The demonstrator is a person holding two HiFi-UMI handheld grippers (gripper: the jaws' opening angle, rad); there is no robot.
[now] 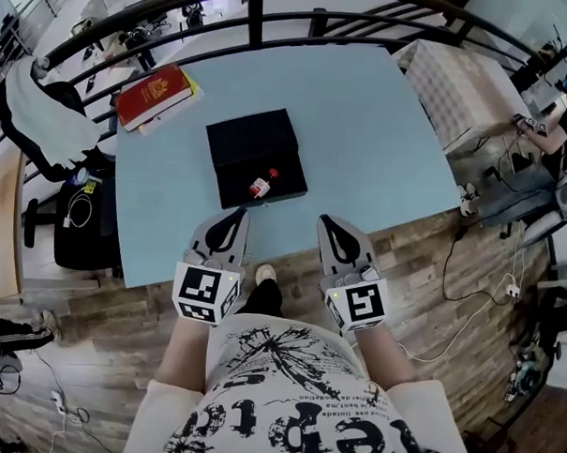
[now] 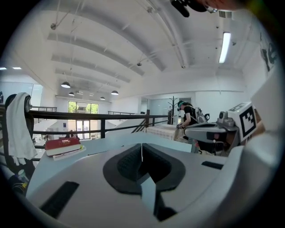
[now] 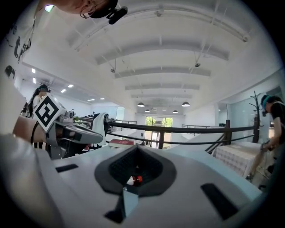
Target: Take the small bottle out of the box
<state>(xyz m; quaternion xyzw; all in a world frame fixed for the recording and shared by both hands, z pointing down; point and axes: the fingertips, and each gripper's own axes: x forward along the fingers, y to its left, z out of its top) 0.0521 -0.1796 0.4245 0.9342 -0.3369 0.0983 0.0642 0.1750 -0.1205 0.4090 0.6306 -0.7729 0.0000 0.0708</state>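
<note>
On the light blue table stands a black box. The small bottle, white with a red cap, lies in the box's near right part. Both grippers hover over the table's near edge, short of the box and apart from it. My left gripper points at the box's near left corner, and its jaws meet in a thin line with nothing between them. My right gripper is to the right of the box, tips together. In the right gripper view the bottle shows far off through the hollow behind the tips.
A red book on papers lies at the table's far left corner. A dark railing runs behind the table. A white cloth hangs on a chair at left. A white-covered table and a seated person are at right.
</note>
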